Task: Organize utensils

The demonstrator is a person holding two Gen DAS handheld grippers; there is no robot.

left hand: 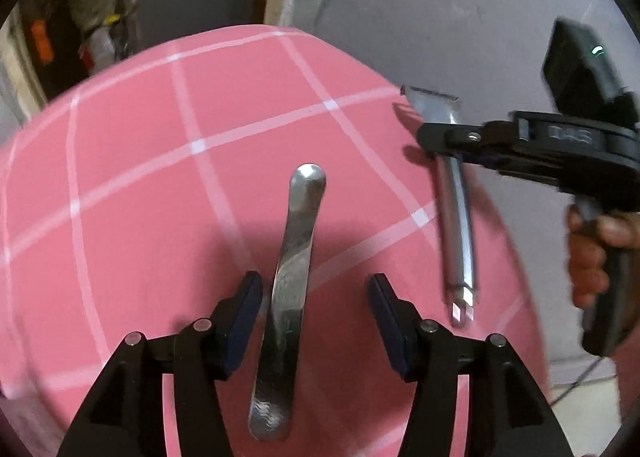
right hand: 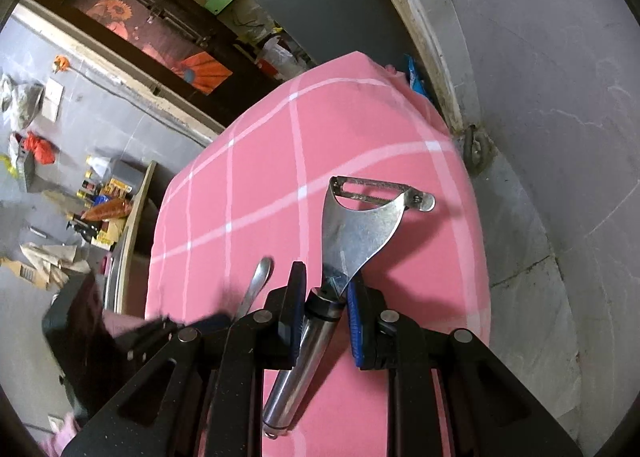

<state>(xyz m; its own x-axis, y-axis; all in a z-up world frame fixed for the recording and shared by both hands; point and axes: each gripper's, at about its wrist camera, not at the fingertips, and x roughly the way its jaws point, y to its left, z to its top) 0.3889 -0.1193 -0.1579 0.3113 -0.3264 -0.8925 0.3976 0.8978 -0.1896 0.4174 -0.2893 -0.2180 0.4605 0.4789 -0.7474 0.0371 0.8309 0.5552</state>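
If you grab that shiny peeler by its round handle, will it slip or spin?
Probably a bit slippery: the peeler looks like smooth polished metal. Its rounded handle could twist between the right gripper pads. The wide flat head likely stops it rolling on the pink cloth.

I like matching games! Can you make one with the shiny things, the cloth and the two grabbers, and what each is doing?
Things:
1. peeler
2. flat metal handle
3. left gripper
4. cloth

States:
A. pink with white lines
B. open, with jaws on either side of a utensil
C. lying on the cloth, not clamped
D. clamped at its neck by the right gripper

Pairs: 1-D, 2-C, 3-B, 4-A
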